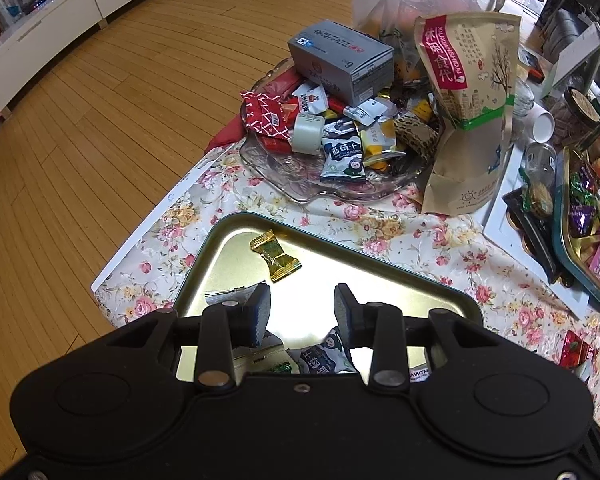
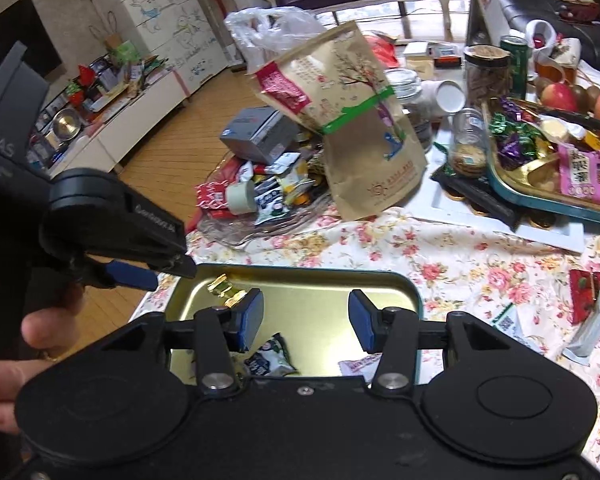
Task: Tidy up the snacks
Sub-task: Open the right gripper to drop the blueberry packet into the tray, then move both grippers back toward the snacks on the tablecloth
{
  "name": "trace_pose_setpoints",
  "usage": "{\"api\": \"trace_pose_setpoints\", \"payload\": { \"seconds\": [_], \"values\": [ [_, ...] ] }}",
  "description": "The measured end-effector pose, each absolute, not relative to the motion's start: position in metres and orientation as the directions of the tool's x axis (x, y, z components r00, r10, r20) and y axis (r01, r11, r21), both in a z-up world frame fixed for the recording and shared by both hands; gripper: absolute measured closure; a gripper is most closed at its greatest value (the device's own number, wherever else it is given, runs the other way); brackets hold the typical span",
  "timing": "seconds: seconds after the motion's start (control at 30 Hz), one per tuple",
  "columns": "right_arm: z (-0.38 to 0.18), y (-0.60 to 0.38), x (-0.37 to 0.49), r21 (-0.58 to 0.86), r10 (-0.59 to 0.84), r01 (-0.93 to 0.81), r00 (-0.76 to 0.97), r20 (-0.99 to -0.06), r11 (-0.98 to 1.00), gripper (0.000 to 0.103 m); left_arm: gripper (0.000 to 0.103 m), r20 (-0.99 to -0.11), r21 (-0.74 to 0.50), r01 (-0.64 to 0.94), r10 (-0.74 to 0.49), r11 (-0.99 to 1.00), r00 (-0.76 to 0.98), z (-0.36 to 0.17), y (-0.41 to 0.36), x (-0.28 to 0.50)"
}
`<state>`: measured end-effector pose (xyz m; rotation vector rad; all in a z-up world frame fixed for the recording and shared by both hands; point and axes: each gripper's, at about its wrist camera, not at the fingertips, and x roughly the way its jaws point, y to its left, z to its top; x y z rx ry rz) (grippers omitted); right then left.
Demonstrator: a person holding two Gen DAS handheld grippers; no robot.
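left gripper (image 1: pixel 302 308): jaws apart, about half open, nothing between the pads. it hangs over the tin tray, pointing steeply down.
right gripper (image 2: pixel 306 322): jaws apart too, about half way, nothing held. blue pads face each other over the same tray.
tin tray (image 1: pixel 236 228): shallow, gold inside w/ teal rim, lies on the floral cloth (image 1: pixel 420 240) at the near corner of the table.
gold candy (image 1: pixel 275 255): lies flat in the tray near its far edge, apart from both grippers. in the right wrist view it is partly behind the left pad.
blue-white packet (image 2: pixel 269 358): lies in the tray under the right gripper, not touched. the left wrist view shows such a packet low in the tray, partly hidden by the gripper body.
pink-white wrapper (image 2: pixel 358 365): at the near side of the tray, mostly hidden.
glass dish (image 1: pixel 300 184): beyond the tray, heaped w/ mixed small snacks; a grey box (image 1: pixel 340 62) sits on top of the heap.
paper pouch (image 1: pixel 472 112): brown, red label, stands upright just right of the dish.
second tray (image 2: pixel 540 196): far right, holds purple candies and a pink packet.
hand (image 2: pixel 16 356): fingers at the left edge in the right wrist view.
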<state>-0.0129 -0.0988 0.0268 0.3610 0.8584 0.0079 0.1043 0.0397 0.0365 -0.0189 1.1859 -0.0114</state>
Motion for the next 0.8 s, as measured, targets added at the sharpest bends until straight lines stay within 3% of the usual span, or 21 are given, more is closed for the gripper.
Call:
{"api": "trace_pose_setpoints", "payload": {
  "seconds": [0.47,0.8],
  "values": [
    [0.028,-0.137,-0.027,0.197,-0.082,0.306,0.705,-0.704,0.931,0.051,0.057,-0.888,-0.022,0.109,-0.07,0.994,0.454,0.046,0.002,0.082],
    [0.029,-0.191,-0.041,0.189,-0.15,0.397,0.681,-0.717,0.898,0.049,0.057,-0.907,-0.083,0.182,-0.15,0.98,0.394,0.043,-0.03,0.068]
  ]
}}
